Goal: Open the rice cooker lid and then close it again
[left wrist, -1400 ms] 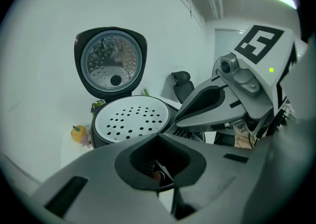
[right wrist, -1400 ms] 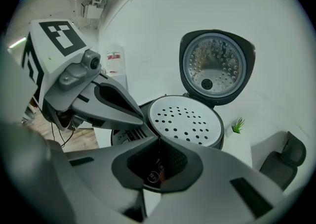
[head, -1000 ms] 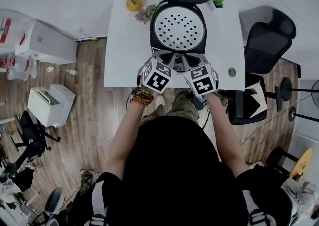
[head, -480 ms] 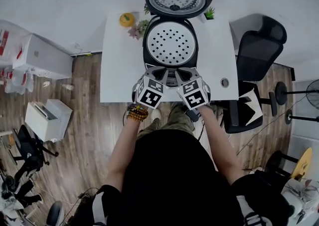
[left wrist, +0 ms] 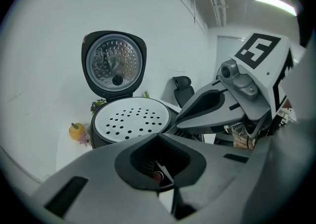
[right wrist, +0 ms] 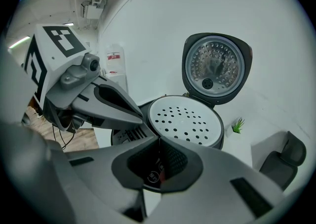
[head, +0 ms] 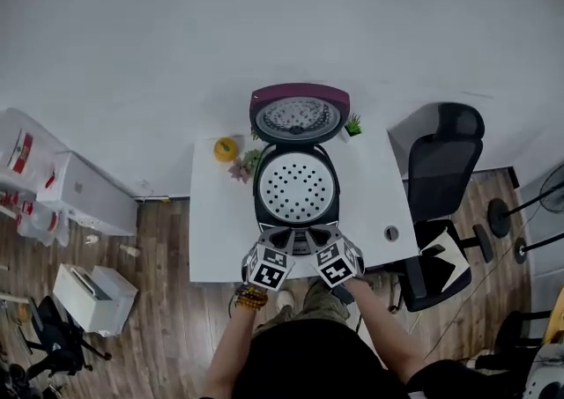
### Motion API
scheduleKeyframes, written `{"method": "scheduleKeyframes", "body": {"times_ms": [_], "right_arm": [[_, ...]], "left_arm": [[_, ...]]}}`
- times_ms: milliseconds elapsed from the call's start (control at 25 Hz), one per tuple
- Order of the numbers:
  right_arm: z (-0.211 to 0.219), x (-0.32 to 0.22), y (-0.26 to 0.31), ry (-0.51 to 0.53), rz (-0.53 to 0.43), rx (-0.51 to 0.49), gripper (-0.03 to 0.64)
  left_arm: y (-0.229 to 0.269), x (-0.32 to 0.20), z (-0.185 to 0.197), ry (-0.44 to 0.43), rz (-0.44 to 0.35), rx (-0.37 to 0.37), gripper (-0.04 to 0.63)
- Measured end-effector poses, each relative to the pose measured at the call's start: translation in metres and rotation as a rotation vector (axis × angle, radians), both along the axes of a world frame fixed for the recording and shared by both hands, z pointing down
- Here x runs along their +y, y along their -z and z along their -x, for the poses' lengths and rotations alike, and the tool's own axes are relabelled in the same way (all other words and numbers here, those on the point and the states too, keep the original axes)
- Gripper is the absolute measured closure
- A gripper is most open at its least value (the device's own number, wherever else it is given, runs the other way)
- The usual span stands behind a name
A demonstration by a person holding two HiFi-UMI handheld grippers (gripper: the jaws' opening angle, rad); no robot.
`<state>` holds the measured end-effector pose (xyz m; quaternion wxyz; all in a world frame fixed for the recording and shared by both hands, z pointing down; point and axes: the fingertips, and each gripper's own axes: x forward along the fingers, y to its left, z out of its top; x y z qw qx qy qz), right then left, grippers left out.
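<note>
Wooden floor (head: 167,239) underfoot, white table (head: 220,230) ahead against a bare pale wall. Nearest in is a beaded bracelet (head: 251,298) on the left wrist. Then come both tools, side by side at the table's front edge. Left gripper (head: 284,239) has its jaws pressed together on nothing, and right gripper (head: 319,237) is the same, tips closed and empty. Each carries a cube of black-and-white square markers, pattern rather than lettering.

Through the notch in the right gripper's jaws, its own view catches round symbols on the control panel (right wrist: 153,173), too small to read. From the head view the tools lie across that panel.

Just past them the rice cooker (head: 261,203) stands mid-table. Its lid (head: 298,115) is raised upright at the back, and a white perforated plate (head: 295,188) covers the pot. Left of it sit an orange ornament (head: 226,149) and a small flowering plant (head: 242,166). To the right are a green sprig (head: 353,126) and a black chair (head: 445,168) beside the table. A red-and-white notice (right wrist: 114,56) on the wall shows in the right gripper view only, unreadable.
</note>
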<state>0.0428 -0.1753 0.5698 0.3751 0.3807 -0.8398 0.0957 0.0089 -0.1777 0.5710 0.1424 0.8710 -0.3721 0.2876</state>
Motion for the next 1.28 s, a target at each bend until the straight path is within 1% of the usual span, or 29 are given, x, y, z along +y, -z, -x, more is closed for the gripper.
{"method": "scheduleKeyframes", "body": {"times_ms": [120,280,480,640,680,720,760,880,920,960,1080,1160,1280], "right_arm": [[0.001,-0.007,0.003,0.001,-0.012,-0.001,0.588],[0.0,-0.007,0.003,0.006,-0.022,0.013,0.588],[0.0,-0.007,0.007,-0.004,-0.035,-0.002,0.588],[0.0,-0.011,0.007,-0.01,0.013,-0.039,0.588],[-0.001,-0.011,0.006,-0.011,0.022,-0.054,0.588],[-0.001,-0.011,0.004,-0.009,0.025,-0.068,0.588],[-0.002,-0.011,0.004,-0.006,0.025,-0.081,0.588],[-0.003,-0.01,0.004,0.005,0.035,-0.11,0.586],[-0.003,-0.01,0.004,0.014,0.041,-0.11,0.586],[-0.002,-0.009,0.004,0.031,0.045,-0.102,0.587],[-0.002,-0.008,0.007,0.091,0.02,-0.077,0.586],[-0.005,-0.015,0.021,0.092,-0.036,-0.101,0.586],[-0.016,-0.035,0.057,0.067,-0.12,-0.168,0.586]], "left_arm": [[0.003,-0.007,0.001,0.0,-0.019,-0.004,0.572],[0.003,-0.008,-0.001,-0.009,-0.022,0.003,0.572],[0.0,0.002,-0.001,-0.017,0.003,0.039,0.572],[0.002,0.001,-0.001,-0.023,-0.047,0.016,0.572],[0.002,0.001,-0.001,-0.026,-0.049,0.024,0.572],[0.005,0.0,0.0,-0.021,-0.05,0.05,0.572],[0.009,-0.001,0.001,-0.006,-0.051,0.093,0.572],[0.032,-0.011,0.01,0.088,-0.06,0.257,0.571],[0.039,-0.016,0.013,0.114,-0.07,0.292,0.571],[0.045,-0.02,0.016,0.133,-0.084,0.308,0.571],[0.056,-0.028,0.022,0.16,-0.126,0.312,0.571],[0.062,-0.034,0.028,0.172,-0.144,0.324,0.571],[0.079,-0.05,0.043,0.208,-0.184,0.352,0.571]]}}
